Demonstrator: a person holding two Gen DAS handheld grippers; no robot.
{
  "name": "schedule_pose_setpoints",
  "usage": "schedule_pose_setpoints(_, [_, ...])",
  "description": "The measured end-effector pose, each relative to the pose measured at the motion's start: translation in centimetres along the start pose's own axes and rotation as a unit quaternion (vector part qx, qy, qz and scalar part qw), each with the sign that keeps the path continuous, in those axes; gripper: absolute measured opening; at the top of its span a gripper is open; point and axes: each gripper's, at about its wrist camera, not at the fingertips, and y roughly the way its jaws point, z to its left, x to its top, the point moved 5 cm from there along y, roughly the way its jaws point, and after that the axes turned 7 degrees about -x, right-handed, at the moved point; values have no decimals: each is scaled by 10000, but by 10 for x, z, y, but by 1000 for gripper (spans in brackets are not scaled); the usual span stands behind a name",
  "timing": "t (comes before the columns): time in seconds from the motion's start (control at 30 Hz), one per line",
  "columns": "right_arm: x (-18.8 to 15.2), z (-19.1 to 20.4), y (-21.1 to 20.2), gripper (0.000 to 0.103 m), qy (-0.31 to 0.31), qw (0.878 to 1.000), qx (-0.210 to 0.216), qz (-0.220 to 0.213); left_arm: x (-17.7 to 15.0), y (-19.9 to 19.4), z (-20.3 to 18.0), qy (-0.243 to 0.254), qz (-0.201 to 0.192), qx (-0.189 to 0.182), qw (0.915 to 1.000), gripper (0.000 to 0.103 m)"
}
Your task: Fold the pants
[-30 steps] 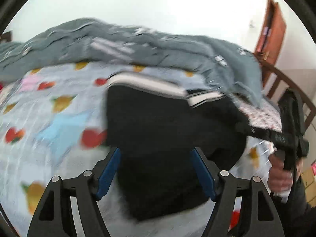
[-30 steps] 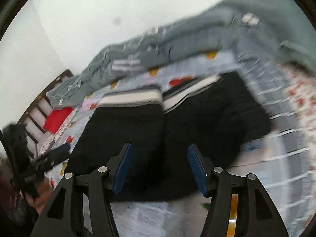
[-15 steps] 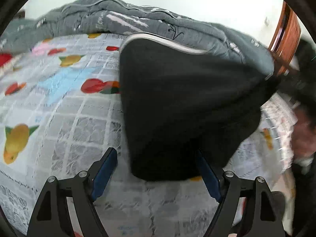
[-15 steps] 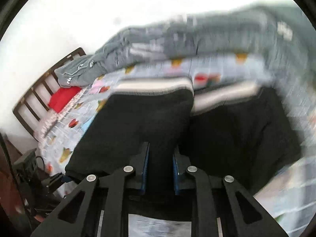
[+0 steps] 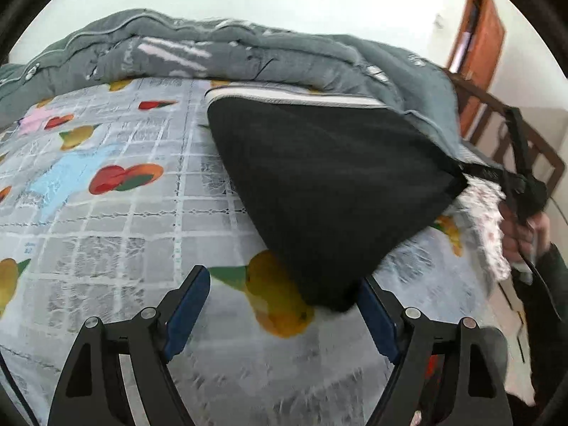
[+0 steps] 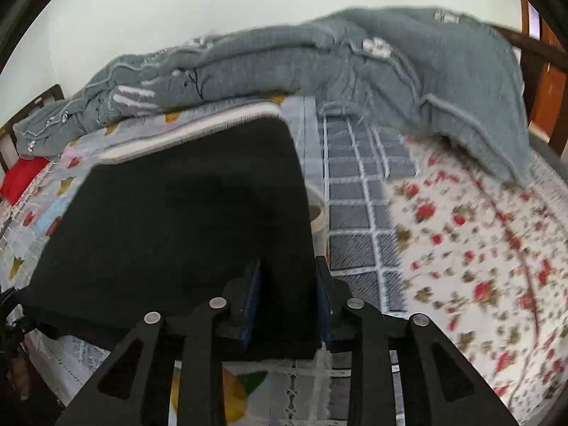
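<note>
The black pants (image 5: 319,184) with a white waistband lie folded on the bed's fruit-print sheet (image 5: 106,213). In the left wrist view my left gripper (image 5: 280,305) is open and empty, just short of the near black corner. In the right wrist view my right gripper (image 6: 287,298) is shut on the near right corner of the pants (image 6: 184,220) and holds it lifted. In the left wrist view the right gripper (image 5: 497,177) shows at the far right, pulling the cloth taut to a point.
A crumpled grey quilt (image 5: 248,53) lies along the back of the bed. A floral sheet (image 6: 479,248) and a blue checked cloth (image 6: 355,184) lie to the right. A wooden bed rail (image 5: 525,135) and brown door (image 5: 479,35) stand at the right.
My right gripper closed on the pants' corner and drew it to the right. The two side-by-side leg halves now lie as one stack. My left gripper backed off, staying open.
</note>
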Motion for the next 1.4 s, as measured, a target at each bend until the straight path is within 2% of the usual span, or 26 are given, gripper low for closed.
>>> schedule_pose_setpoints(0.1, [16,-2,-26,28,30,9986,-208,-492,0,-22,8,-150,-179,-202,9995,80])
schedule_pose_setpoints(0.2, [26,10,-37,30,-153,9972,-100,-719,11,-30,13,-290,-366,-240,9986,79])
schedule_pose_setpoints(0.3, [23,24,-20,30,-306,9980,-119,-539,32,-16,11,-164,-360,66,9992,79])
schedule_pose_setpoints(0.4, [-2,30,12,30,-407,9985,-361,-108,45,14,7,40,-135,412,9991,79])
schedule_pose_setpoints(0.5, [-8,29,7,30,-375,9984,-355,-214,35,56,3,314,439,866,9948,81])
schedule_pose_setpoints(0.57, [-3,27,1,30,-335,9991,-270,-58,37,57,-1,486,361,890,9942,80])
schedule_pose_setpoints(0.6, [1,26,-1,30,-341,9991,-262,-53,44,54,-3,601,326,830,9942,80])
schedule_pose_setpoints(0.67, [11,18,-10,38,-339,9984,-402,-188,57,49,2,521,157,654,9964,80])
schedule_pose_setpoints(0.7, [18,15,-13,49,-280,9983,-447,-258,65,49,9,355,124,531,9979,80])
schedule_pose_setpoints(0.73, [23,12,-12,54,-210,9984,-428,-291,72,54,17,88,176,353,9992,78])
schedule_pose_setpoints(0.8, [36,5,-5,54,61,9994,-275,-223,86,68,36,-537,257,-146,9981,78])
schedule_pose_setpoints(0.87, [45,2,9,54,289,9995,-101,-45,92,82,50,-832,257,-315,9957,76])
schedule_pose_setpoints(0.93, [48,2,28,54,443,9988,27,193,92,101,63,-1100,429,-407,9922,74])
schedule_pose_setpoints(0.97, [46,2,42,54,529,9978,84,399,94,109,68,-1268,423,-656,9889,71])
schedule_pose_setpoints(1.0, [46,1,48,54,639,9969,174,426,96,113,70,-1354,389,-812,9867,66])
schedule_pose_setpoints(1.03, [46,-1,52,54,820,9953,328,405,99,118,72,-1456,426,-973,9836,56])
schedule_pose_setpoints(1.07, [46,-3,56,54,973,9929,490,472,102,124,75,-1572,514,-1119,9799,51])
schedule_pose_setpoints(1.1, [46,-2,59,54,1051,9912,603,537,106,128,79,-1658,543,-1205,9773,40])
schedule_pose_setpoints(1.13, [47,0,61,54,1097,9894,740,595,109,129,81,-1649,516,-1254,9769,24])
schedule_pose_setpoints(1.17, [49,4,62,53,1006,9909,676,594,115,126,83,-1512,461,-1297,9789,16])
schedule_pose_setpoints(1.2, [51,8,61,50,877,9929,581,564,120,123,85,-1402,448,-1315,9803,15])
schedule_pose_setpoints(1.27, [57,23,50,38,530,9976,246,376,127,111,98,-1273,340,-1219,9838,13])
schedule_pose_setpoints(1.3, [60,30,46,31,448,9981,238,346,128,105,104,-1232,292,-1131,9855,13])
schedule_pose_setpoints(1.4, [64,53,37,22,475,9959,676,361,130,79,137,-1138,195,-704,9908,13])
